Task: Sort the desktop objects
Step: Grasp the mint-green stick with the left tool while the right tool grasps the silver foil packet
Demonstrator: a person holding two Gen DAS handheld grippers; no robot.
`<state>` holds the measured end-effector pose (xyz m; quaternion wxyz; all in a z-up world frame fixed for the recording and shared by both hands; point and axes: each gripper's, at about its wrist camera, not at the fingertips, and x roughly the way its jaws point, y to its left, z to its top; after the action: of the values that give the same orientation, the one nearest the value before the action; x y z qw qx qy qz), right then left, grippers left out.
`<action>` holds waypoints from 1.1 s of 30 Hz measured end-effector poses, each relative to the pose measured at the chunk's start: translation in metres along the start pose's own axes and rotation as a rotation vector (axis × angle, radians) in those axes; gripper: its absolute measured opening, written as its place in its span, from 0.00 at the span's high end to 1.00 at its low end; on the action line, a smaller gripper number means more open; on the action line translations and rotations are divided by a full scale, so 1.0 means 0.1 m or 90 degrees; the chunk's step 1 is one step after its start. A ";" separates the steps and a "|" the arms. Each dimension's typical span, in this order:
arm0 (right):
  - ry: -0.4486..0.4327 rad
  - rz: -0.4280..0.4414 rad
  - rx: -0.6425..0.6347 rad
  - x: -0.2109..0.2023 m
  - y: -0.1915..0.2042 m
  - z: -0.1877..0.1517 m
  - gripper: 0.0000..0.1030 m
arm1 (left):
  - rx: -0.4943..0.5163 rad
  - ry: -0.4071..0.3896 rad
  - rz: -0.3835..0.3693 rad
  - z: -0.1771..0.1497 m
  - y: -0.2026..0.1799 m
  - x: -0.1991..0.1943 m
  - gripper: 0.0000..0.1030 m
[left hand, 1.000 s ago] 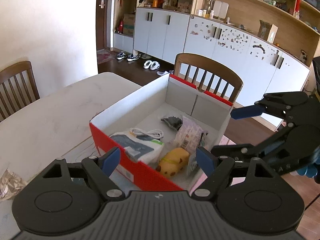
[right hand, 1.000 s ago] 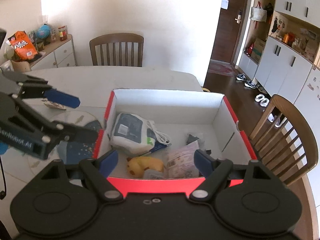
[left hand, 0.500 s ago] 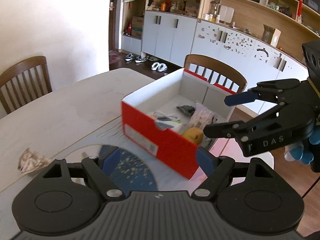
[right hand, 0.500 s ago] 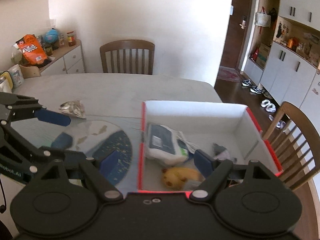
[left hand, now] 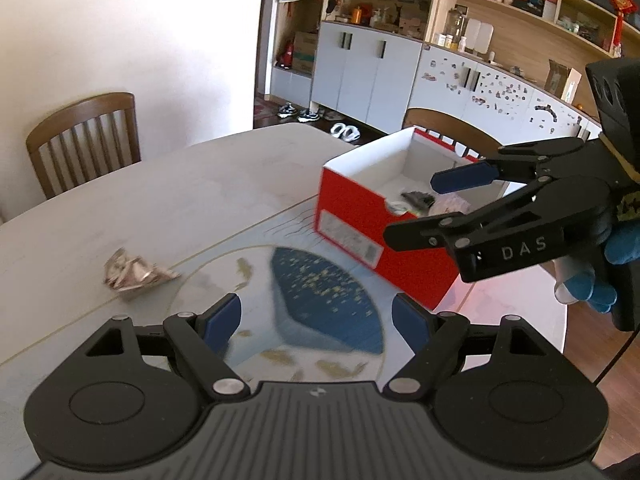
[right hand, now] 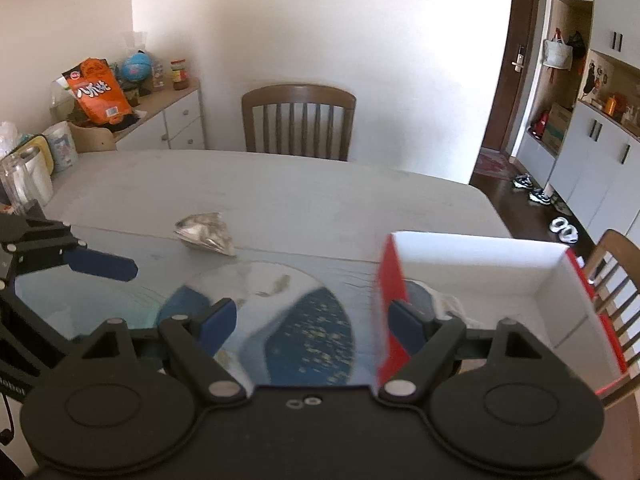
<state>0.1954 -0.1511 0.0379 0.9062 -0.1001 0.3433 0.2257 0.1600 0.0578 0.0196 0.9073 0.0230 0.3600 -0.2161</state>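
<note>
Left wrist view puts your left gripper [left hand: 316, 322] nearest, its jaws spread wide with nothing between the blue pads [left hand: 222, 320], hanging over the round blue-and-white mat [left hand: 320, 280] on the table [left hand: 180, 200]. Just past the left pad a crumpled silvery wrapper [left hand: 134, 274] lies on the bare table, beside the mat's edge. To the right, your right gripper [left hand: 436, 208] reaches in from the side with jaws also wide apart and empty, held by your gloved hand [left hand: 592, 276]. Behind it stands the red box [left hand: 360, 224] with the white interior, on the far right part of the mat; inside you can make out a dark item and some pale packaging, though the gripper covers much of it. Right wrist view agrees: your right gripper [right hand: 308, 320] is open over the mat [right hand: 308, 320], the box's red wall [right hand: 390, 300] rises just beside the right pad [right hand: 404, 326], and a white pouch [right hand: 448, 304] shows in the box's near corner. Your left gripper [right hand: 132, 284] comes in at the left, open. Farther off the wrapper [right hand: 206, 234] sits apart from both grippers, well left of the box. Beyond the table stand a wooden chair [right hand: 298, 122] against the wall and a side cabinet [right hand: 168, 120] carrying an orange snack bag [right hand: 98, 92].
</note>
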 end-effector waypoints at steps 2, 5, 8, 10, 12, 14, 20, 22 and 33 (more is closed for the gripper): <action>-0.001 0.004 0.002 0.04 0.10 0.02 0.19 | 0.005 0.000 0.006 -0.05 0.07 -0.05 0.20; -0.001 0.014 -0.001 0.09 0.23 0.04 0.19 | 0.010 0.002 0.014 -0.14 0.16 -0.11 0.20; 0.000 0.028 -0.009 0.15 0.34 0.07 0.19 | 0.009 0.003 0.019 -0.23 0.24 -0.14 0.20; 0.000 0.035 -0.017 0.21 0.40 0.11 0.18 | -0.001 0.009 0.023 -0.30 0.29 -0.13 0.16; 0.001 0.041 -0.029 0.27 0.45 0.14 0.17 | -0.010 0.015 0.027 -0.38 0.35 -0.11 0.15; 0.002 0.053 -0.038 0.35 0.48 0.17 0.16 | -0.022 0.027 0.037 -0.47 0.41 -0.06 0.10; 0.005 0.087 -0.053 0.61 0.55 0.24 0.09 | -0.063 0.052 0.060 -0.67 0.56 0.13 0.02; 0.008 0.093 -0.055 0.74 0.56 0.26 0.08 | -0.073 0.058 0.069 -0.71 0.59 0.21 0.02; 0.036 0.146 -0.090 1.39 0.68 0.34 0.08 | -0.104 0.038 0.141 -0.88 0.65 0.59 0.02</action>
<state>0.2741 -0.0326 -0.0315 0.8552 -0.1304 0.3609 0.3485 0.1682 0.1122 -0.0918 0.9132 -0.0047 0.3988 -0.0839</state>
